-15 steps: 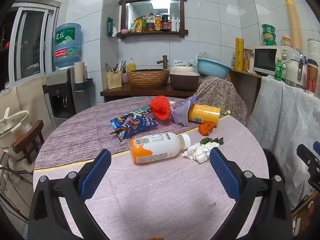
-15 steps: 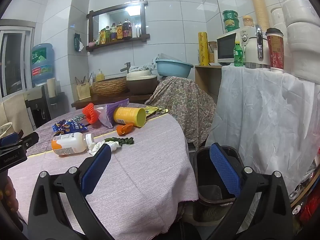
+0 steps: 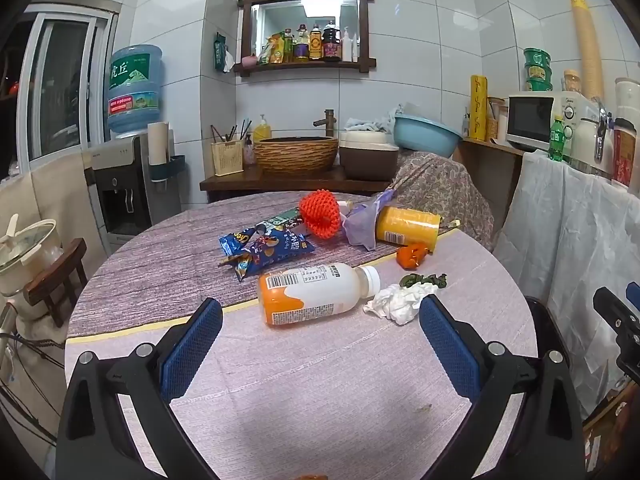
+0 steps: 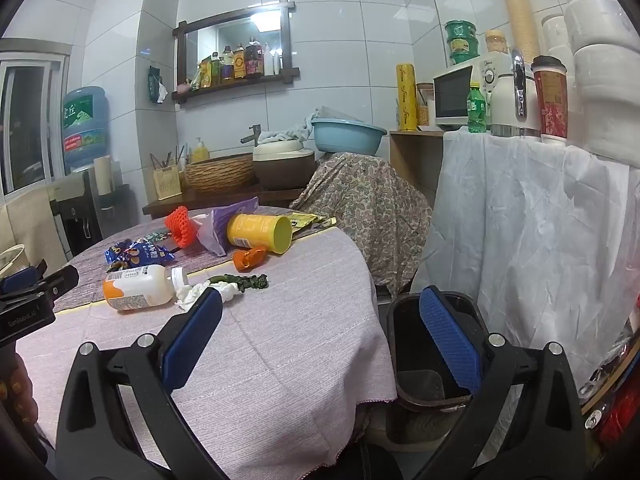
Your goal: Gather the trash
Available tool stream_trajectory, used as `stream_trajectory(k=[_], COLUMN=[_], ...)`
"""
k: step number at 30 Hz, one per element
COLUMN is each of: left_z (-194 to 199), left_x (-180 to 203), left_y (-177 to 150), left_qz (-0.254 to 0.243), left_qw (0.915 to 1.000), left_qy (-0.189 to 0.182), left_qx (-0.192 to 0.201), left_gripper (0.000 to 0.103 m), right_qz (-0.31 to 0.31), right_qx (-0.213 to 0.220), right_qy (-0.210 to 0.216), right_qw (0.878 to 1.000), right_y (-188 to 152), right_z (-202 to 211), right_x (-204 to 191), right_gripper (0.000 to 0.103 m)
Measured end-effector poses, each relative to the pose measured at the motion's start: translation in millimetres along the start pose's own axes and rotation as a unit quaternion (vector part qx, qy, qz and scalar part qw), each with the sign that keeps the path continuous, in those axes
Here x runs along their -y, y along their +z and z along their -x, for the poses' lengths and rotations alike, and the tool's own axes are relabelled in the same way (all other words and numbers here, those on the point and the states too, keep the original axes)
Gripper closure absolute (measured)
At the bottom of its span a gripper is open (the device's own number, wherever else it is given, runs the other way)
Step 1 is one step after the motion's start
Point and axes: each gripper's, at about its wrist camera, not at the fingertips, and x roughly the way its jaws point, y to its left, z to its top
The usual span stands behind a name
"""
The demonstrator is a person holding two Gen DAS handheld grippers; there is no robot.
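Trash lies on the round table (image 3: 320, 380): a white and orange bottle (image 3: 316, 293) on its side, a crumpled tissue (image 3: 396, 302), a green scrap (image 3: 424, 280), an orange peel (image 3: 412, 255), a yellow can (image 3: 408, 228), a purple bag (image 3: 362, 224), a red foam net (image 3: 320, 214) and a blue snack bag (image 3: 266, 248). My left gripper (image 3: 320, 352) is open and empty, just short of the bottle. My right gripper (image 4: 320, 340) is open and empty over the table's right edge, beside a dark trash bin (image 4: 432, 352). The bottle (image 4: 140, 286) and tissue (image 4: 196, 294) also show in the right wrist view.
A cloth-covered chair (image 4: 360, 208) stands behind the table. A white-draped counter (image 4: 540, 220) with a microwave (image 4: 456, 96) is on the right. A washstand with a woven basin (image 3: 296, 154) and a water dispenser (image 3: 128, 184) are at the back.
Both grippers have barely moved; the left one has crept slightly toward the bottle. Nothing was taken hold of.
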Motion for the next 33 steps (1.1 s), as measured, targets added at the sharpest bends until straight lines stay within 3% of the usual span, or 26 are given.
stream_trajectory(k=[33], left_z=[-5.4], left_x=[-2.0], left_y=[-3.7], left_qz=[-0.002], left_qw=[1.0], left_qy=[-0.002], left_qx=[-0.008], left_gripper=[0.005], right_qz=[0.005], right_qx=[-0.005], right_qy=[0.002], right_qw=[1.0], right_y=[-1.3], right_z=[-0.6], right_x=[-3.2], right_gripper=[0.005])
